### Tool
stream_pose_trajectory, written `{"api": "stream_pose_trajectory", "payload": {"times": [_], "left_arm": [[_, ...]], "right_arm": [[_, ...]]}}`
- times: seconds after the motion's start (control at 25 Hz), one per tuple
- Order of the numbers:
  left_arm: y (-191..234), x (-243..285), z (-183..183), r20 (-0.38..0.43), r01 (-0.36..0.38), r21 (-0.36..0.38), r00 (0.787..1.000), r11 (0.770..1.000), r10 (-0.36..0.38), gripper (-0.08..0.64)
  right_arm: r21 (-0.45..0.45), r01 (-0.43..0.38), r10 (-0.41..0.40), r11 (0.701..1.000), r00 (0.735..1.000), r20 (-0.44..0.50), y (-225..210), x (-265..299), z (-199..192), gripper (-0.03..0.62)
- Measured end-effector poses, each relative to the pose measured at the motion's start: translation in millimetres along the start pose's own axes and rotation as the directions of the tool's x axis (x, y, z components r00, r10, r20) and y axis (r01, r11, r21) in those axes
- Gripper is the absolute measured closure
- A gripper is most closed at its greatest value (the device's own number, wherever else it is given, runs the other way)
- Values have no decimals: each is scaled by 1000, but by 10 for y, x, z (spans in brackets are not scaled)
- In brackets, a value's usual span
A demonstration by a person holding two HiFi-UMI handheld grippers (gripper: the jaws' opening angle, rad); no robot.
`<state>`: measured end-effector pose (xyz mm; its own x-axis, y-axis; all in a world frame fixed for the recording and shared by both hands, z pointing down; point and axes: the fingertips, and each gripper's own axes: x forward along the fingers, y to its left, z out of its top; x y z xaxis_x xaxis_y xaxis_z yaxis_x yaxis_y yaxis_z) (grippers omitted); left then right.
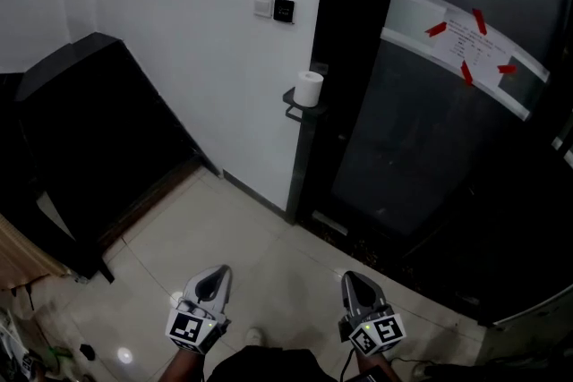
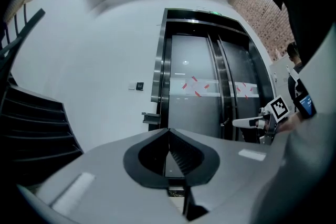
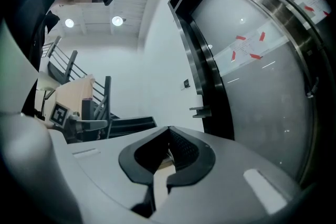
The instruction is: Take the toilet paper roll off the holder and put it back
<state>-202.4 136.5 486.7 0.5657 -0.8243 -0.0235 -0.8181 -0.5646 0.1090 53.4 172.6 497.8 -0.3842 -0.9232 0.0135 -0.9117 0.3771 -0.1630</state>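
L tool [image 1: 213,280], R tool [image 1: 356,284] closed, empty; roll [image 1: 309,89] upright on holder [image 1: 294,108] at wall [image 1: 188,4] edge, well apart.

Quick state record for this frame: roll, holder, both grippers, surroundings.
roll: white toilet paper roll, upright on holder
holder: dark bracket on black door frame
left gripper: shut, empty, well short of roll
right gripper: shut, empty, well short of roll
nearby: wall switch above holder; glass door with red-taped notice
stage: roll not yet taken
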Motion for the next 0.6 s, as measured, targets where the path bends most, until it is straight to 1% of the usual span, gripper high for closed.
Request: {"api": "stream_pose_trajectory", "payload": {"times": [0.16, 0.28, 0.44, 0.6], "left_arm": [[329, 122, 3, 1, -15, -15, 1000, 1000, 15, 558], [528, 204, 34, 6, -12, 6, 1000, 1000, 12, 558], [714, 322, 118, 9, -19, -10, 1000, 1000, 19, 557], [818, 423, -35, -12, -21, 9, 1000, 1000, 21, 557]], "right_arm": [[-8, -20, 20, 1000, 1000, -4, 91, 365, 28, 578], [-11, -28, 28, 1000, 1000, 9, 147, 542, 63, 578], [-1, -15, 15, 1000, 1000, 1, 110, 667, 51, 578], [18, 6, -6, 1000, 1000, 0, 42, 712, -7, 578]]}}
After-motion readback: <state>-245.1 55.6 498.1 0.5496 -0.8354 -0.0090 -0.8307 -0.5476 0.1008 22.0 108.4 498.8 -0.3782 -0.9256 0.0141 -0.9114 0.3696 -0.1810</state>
